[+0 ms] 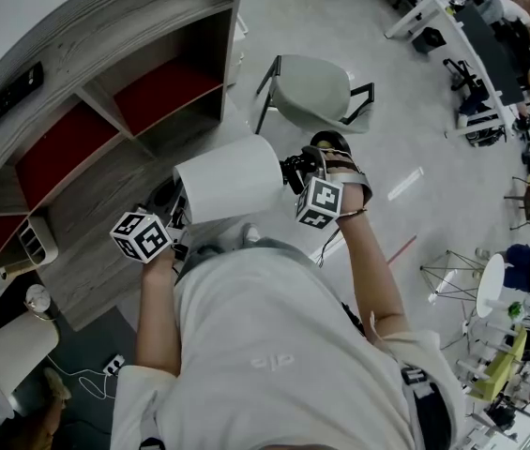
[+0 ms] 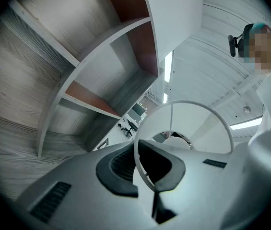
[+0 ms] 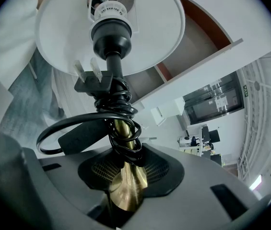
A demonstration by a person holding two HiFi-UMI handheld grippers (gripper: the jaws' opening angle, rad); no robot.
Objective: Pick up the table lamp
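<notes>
Gripping table lamp (image 3: 140,32) stem, right claw (image 3: 124,195); base cut off.

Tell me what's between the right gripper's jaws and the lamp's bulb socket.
A black power cord coiled round the brass stem, its plug near the socket; right gripper view.

The lamp shade (image 1: 230,178) looks like smooth, matt white cloth or paper, with a thin white-coated wire ring (image 2: 185,101) at its rim. The stem (image 3: 124,176) is polished brass-coloured metal, glossy with bright reflections. The cord (image 3: 118,107) wound on it is shiny black rubbery plastic. The socket (image 3: 110,35) and plug (image 3: 93,82) are duller black plastic.

The left gripper (image 2: 154,181) and right gripper (image 3: 125,188) have smooth, matt grey plastic bodies. Their black pads (image 3: 161,171) are finely ribbed.

The shelf (image 1: 105,176) shows pale grey wood grain, matt, with flat red back panels (image 1: 166,92). The floor (image 1: 405,129) is smooth with a slight sheen. The shirt (image 1: 274,345) is white cloth.
</notes>
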